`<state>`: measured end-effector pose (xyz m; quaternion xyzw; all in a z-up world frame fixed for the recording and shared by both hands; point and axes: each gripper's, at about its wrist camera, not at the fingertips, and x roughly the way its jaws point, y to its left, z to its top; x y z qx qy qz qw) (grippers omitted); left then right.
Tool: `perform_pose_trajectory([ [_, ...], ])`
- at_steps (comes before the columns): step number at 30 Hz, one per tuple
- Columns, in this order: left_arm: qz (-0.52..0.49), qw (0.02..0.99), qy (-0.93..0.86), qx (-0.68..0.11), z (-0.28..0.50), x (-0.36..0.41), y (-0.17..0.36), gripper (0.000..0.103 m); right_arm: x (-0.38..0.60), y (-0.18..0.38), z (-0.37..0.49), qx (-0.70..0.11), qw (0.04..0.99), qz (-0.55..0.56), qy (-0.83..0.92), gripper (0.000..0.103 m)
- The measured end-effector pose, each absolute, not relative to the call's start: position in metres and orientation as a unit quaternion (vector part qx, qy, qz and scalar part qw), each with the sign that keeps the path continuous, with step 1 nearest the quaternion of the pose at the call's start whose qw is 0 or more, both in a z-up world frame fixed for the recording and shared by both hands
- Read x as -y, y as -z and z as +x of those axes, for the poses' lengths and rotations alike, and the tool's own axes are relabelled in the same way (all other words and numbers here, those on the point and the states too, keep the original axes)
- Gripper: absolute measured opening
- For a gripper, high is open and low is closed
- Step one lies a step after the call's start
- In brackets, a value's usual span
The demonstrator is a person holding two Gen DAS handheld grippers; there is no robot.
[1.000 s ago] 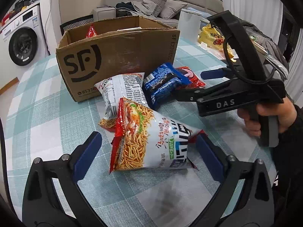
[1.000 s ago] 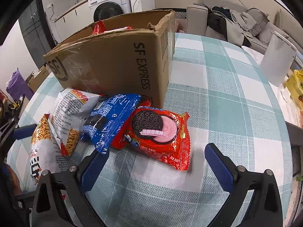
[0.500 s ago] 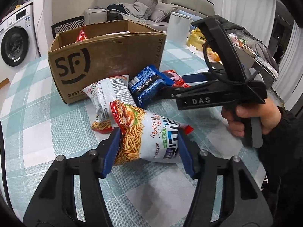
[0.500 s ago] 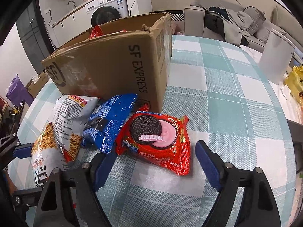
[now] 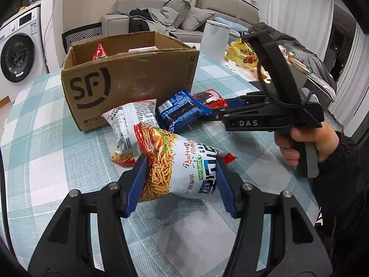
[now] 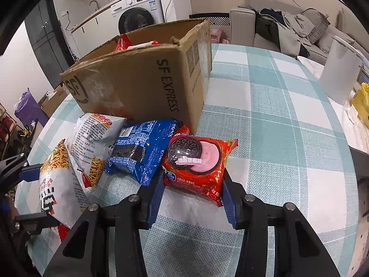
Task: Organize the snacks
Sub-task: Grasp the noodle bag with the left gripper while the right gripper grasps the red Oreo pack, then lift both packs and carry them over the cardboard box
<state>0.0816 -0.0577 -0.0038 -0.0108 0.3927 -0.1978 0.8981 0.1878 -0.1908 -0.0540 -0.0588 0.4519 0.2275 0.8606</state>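
Observation:
My left gripper (image 5: pixel 181 182) is shut on a white noodle-snack bag (image 5: pixel 182 161) and holds it just above the checked table. My right gripper (image 6: pixel 192 191) is shut on the near edge of a red Oreo pack (image 6: pixel 196 161) that lies on the table. A blue cookie pack (image 6: pixel 143 147) and a second white snack bag (image 6: pixel 94 136) lie between them, against the open SF cardboard box (image 6: pixel 147 85). A red packet (image 5: pixel 99 52) stands inside the box. The right gripper also shows in the left wrist view (image 5: pixel 216 108).
The checked tablecloth (image 6: pixel 276 124) runs to the right. A white cylinder (image 6: pixel 339 73) and a yellow bag (image 5: pixel 242 54) stand at the far table edge. A sofa and a washing machine stand beyond the table.
Both grippers have closed from wide open: the left onto the noodle-snack bag, which is now raised and tilted, the right onto the red Oreo pack.

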Motion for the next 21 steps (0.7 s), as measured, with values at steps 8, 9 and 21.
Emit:
perform_pose_trajectory([
  [8,-0.025,0.906,0.183,-0.381,0.083,0.044,-0.006,0.055,0.21,0.042,0.189,-0.441,0.87,-0.042,-0.216,0.046],
  [9,-0.027,0.907,0.181,-0.379,0.084,0.042,-0.006,0.055,0.211,0.04,0.188,-0.439,0.871,-0.04,-0.216,0.046],
  [21,-0.042,0.921,0.151,-0.357,0.083,0.023,-0.019,0.055,0.205,0.013,0.172,-0.411,0.875,-0.022,-0.254,0.046],
])
